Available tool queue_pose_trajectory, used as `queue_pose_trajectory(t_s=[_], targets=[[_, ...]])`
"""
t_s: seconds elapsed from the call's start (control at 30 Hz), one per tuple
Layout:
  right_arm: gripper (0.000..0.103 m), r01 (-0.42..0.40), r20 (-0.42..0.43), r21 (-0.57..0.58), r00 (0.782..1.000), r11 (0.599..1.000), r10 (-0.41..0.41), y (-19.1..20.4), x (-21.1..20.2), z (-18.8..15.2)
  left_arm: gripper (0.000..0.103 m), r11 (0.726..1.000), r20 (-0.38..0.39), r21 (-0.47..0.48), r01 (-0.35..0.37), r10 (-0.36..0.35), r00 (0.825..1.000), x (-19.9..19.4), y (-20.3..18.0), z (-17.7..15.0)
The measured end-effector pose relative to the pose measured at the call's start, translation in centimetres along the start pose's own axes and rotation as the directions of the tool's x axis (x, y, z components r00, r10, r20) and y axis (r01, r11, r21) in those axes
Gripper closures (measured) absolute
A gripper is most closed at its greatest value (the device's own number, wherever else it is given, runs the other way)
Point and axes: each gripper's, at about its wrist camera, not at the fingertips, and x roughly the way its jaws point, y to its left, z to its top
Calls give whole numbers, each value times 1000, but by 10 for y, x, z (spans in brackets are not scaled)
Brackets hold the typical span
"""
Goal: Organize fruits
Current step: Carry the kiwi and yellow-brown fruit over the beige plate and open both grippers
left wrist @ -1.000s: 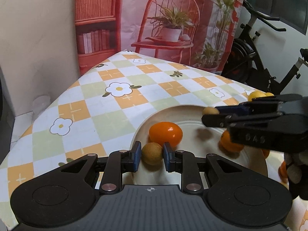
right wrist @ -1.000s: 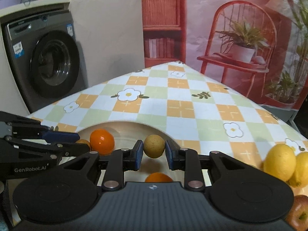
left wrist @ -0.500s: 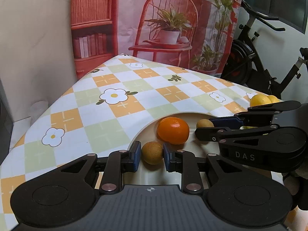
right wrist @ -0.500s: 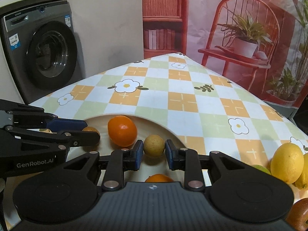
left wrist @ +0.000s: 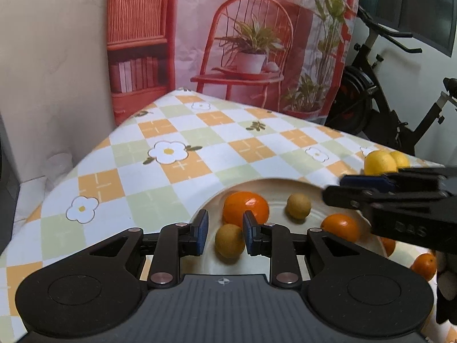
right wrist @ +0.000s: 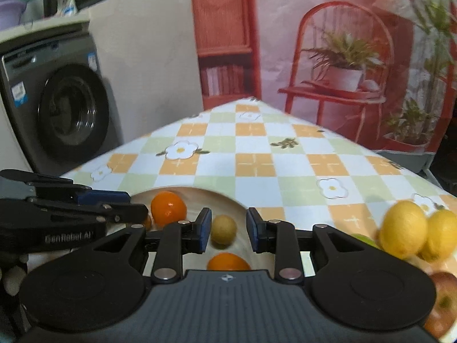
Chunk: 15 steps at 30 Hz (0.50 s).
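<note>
My left tool (left wrist: 224, 231) and right tool (right wrist: 229, 231) both apart, each small brown fruit (left wrist: 230, 240) resting on plate (left wrist: 268, 183) with oranges. Lemons (right wrist: 403, 229), apple (right wrist: 442, 300) left on worktop (right wrist: 254, 168).

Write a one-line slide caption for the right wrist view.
Right gripper open above the plate, a small brown fruit lying free between its jaws, lemons waiting on the tablecloth.

Orange mandarins (left wrist: 245, 210), yellow lemons (right wrist: 403, 228), cream plate (left wrist: 265, 184), orange/green/white checked cloth (left wrist: 182, 168) w/ flowers.
</note>
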Motion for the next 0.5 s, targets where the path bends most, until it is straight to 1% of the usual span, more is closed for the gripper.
queue_pose_trajectory(t_s=[0.13,0.2,0.3,0.37,0.5], targets=[[73,43,37,27,998,999,-44,-8,-30,-13,75,1000,18,20,6,-7,1000,-10,-11,2],[73,81,57,44,995,996,-84,-14,-46,-21,75,999,26,31,15,-16,1000,-15,-17,2],[73,119,84,104,988,988,-127,-27,-71,-34,75,998,33,46,34,-36,999,-21,-27,2],[73,141,86,127,984,982,-153,-33,-84,-43,75,997,35,56,50,-52,998,-25,-34,1],[73,174,78,135,979,975,-186,-35,-100,-60,75,993,35,73,88,-90,995,-30,-46,-3]])
